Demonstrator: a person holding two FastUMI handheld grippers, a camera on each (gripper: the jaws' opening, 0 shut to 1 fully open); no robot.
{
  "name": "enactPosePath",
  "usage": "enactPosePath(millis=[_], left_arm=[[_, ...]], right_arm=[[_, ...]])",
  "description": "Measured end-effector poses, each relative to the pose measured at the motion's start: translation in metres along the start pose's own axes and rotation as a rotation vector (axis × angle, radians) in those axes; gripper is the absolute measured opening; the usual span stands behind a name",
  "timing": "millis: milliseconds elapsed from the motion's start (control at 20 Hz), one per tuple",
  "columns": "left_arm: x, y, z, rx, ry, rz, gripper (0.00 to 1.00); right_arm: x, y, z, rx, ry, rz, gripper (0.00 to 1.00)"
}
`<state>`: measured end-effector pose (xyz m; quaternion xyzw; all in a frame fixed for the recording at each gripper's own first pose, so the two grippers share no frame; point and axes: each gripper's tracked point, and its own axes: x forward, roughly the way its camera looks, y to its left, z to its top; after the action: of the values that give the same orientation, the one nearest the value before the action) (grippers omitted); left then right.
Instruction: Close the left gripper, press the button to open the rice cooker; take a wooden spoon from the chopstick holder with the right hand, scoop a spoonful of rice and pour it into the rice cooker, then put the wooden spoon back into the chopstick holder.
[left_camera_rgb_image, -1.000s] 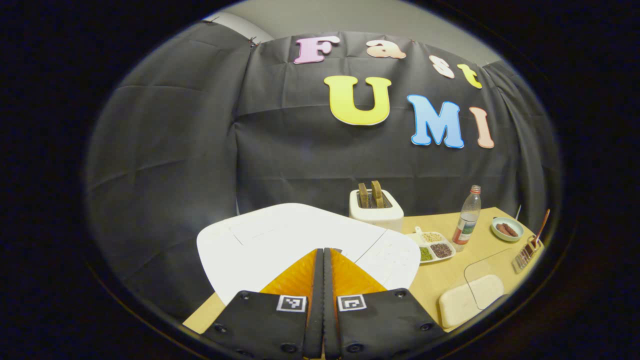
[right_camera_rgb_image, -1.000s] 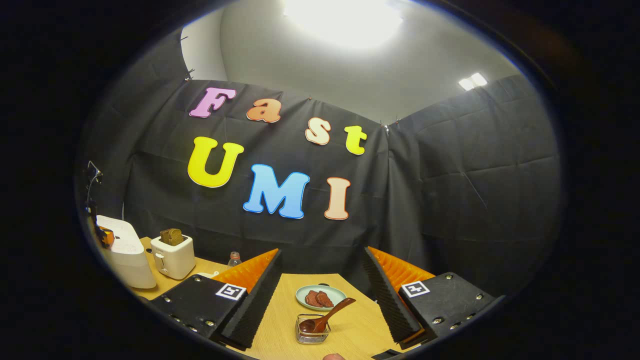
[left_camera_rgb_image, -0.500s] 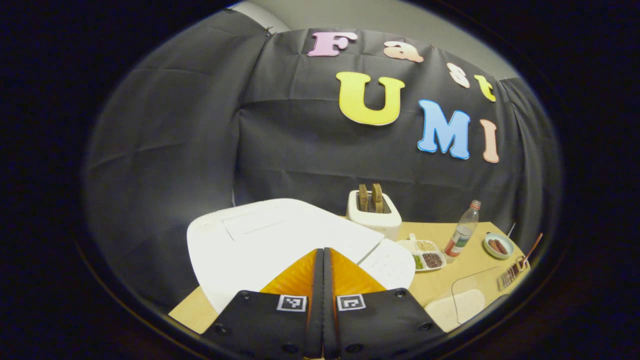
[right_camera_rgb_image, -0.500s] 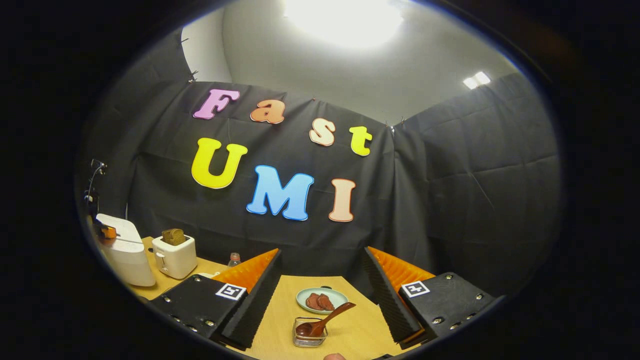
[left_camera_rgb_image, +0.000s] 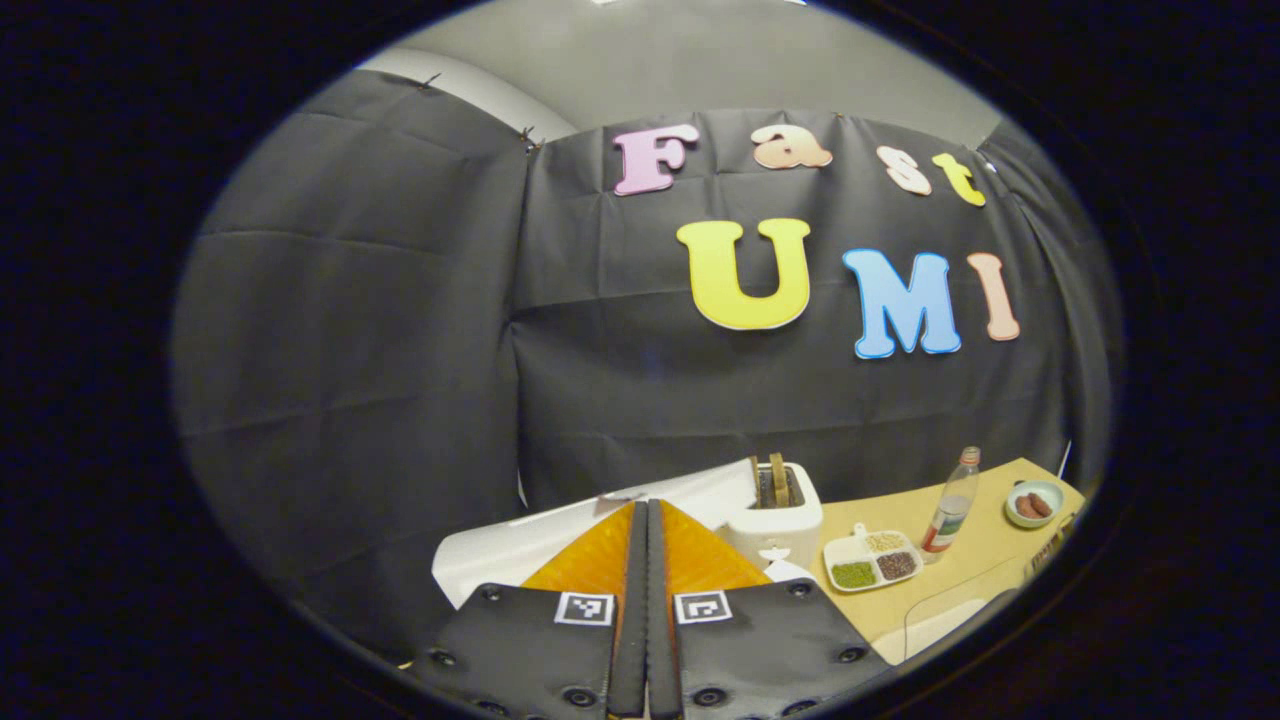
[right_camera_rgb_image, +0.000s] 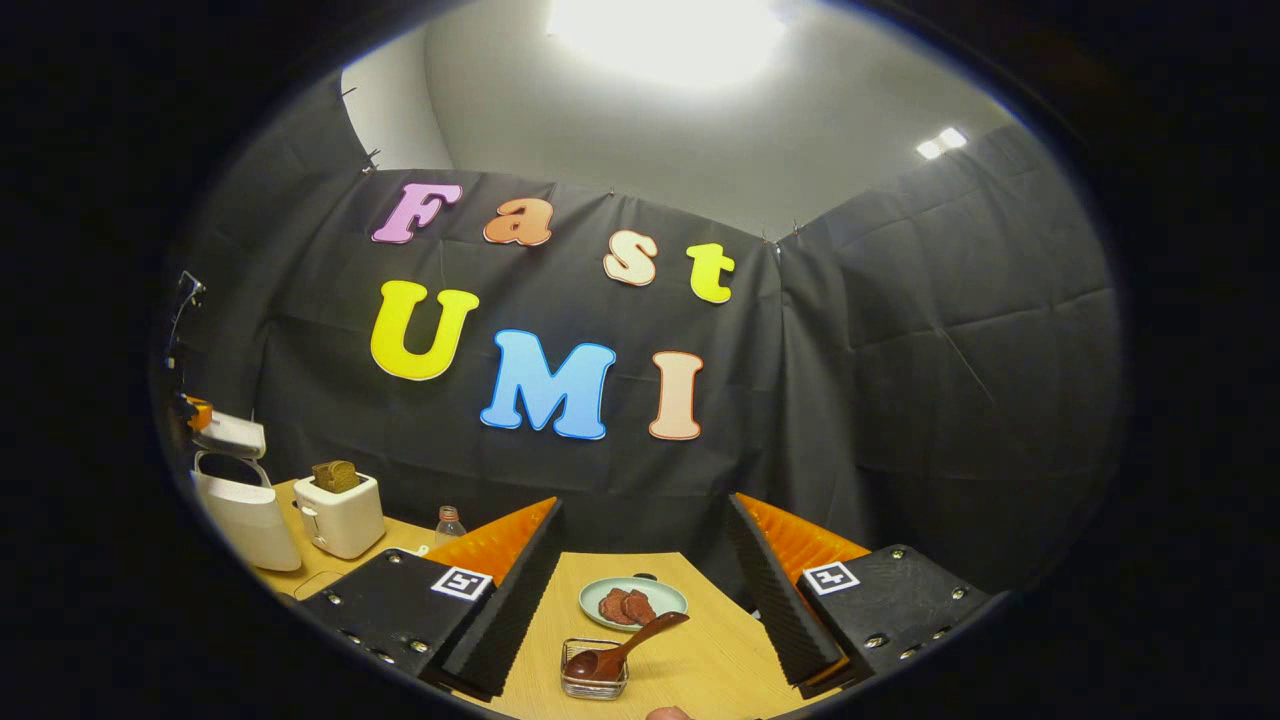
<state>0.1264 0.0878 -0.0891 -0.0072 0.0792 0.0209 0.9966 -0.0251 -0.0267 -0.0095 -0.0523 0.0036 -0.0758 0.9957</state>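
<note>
Left gripper view: my left gripper is closed on nothing, its fingers pressed together before the cooker, whose lid is raised at far left in the right gripper view. My right gripper gapes wide above the holder, where the spoon leans right.

Black cloth wall hangs on 2 sides of booth, creased, pinned along top edge. Pale grey ceiling above. 1 big bright light overhead, 1 small to right. Light wooden table below.
</note>
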Motion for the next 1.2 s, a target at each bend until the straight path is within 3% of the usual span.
enactPosePath(millis=[350, 500, 550, 650, 800, 950, 1000, 1150, 1200], left_arm=[[-0.057, -0.041, 0.064, -0.008, -0.125, -0.012, 0.11], [-0.081, -0.060, 0.084, -0.016, -0.158, -0.038, 0.26], [-0.090, -0.064, 0.091, -0.019, -0.168, -0.039, 0.56], [-0.100, -0.072, 0.096, -0.026, -0.176, -0.039, 0.92], [-0.113, -0.076, 0.093, -0.032, -0.161, -0.011, 0.89], [-0.127, -0.078, 0.091, -0.031, -0.153, 0.005, 0.96], [-0.132, -0.078, 0.090, -0.027, -0.152, 0.011, 0.92], [-0.146, -0.073, 0.092, -0.003, -0.152, 0.029, 0.96], [-0.149, -0.073, 0.092, 0.003, -0.153, 0.036, 0.92]], right_arm=[[0.030, -0.014, -0.016, 0.055, 0.017, 0.035, 0.97], [0.043, -0.020, -0.027, 0.076, 0.035, 0.043, 0.97], [0.047, -0.020, -0.032, 0.085, 0.047, 0.045, 0.97], [0.056, -0.021, -0.044, 0.108, 0.079, 0.050, 0.97], [0.069, -0.019, -0.074, 0.145, 0.157, 0.073, 0.97], [0.082, -0.024, -0.103, 0.180, 0.232, 0.070, 0.97], [0.086, -0.026, -0.113, 0.194, 0.253, 0.063, 0.98], [0.096, -0.029, -0.141, 0.238, 0.323, 0.053, 0.98], [0.098, -0.029, -0.150, 0.254, 0.346, 0.051, 0.98]])
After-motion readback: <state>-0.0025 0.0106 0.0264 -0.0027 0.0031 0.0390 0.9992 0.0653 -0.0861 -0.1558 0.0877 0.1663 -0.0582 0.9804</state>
